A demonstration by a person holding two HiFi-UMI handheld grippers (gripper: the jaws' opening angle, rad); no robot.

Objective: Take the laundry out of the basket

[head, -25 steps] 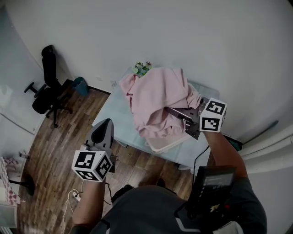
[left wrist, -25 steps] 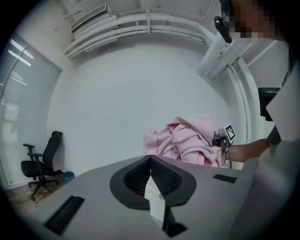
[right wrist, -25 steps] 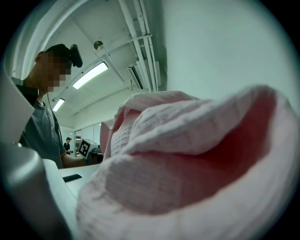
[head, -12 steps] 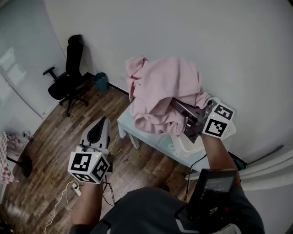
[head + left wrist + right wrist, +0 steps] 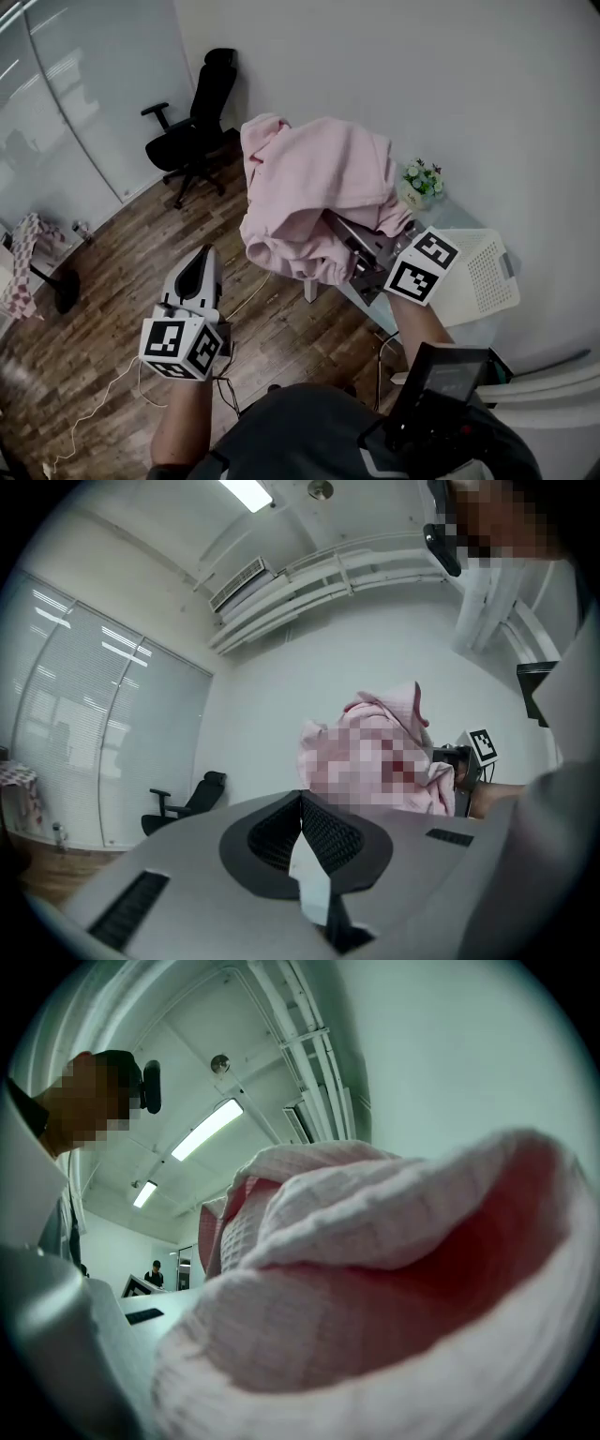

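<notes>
clear: wood floor (image 5: pixel 103 272) at my 8 to 10 o'clock | blocked: pink laundry (image 5: pixel 309 183) drapes my 12; office chair (image 5: pixel 197 122) at 11; basket (image 5: pixel 473 272) at 3

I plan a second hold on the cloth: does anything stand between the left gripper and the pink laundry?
Nothing visible does. The left gripper, shut and empty, faces the pink laundry with only open air between them; the right gripper holds it.
</notes>
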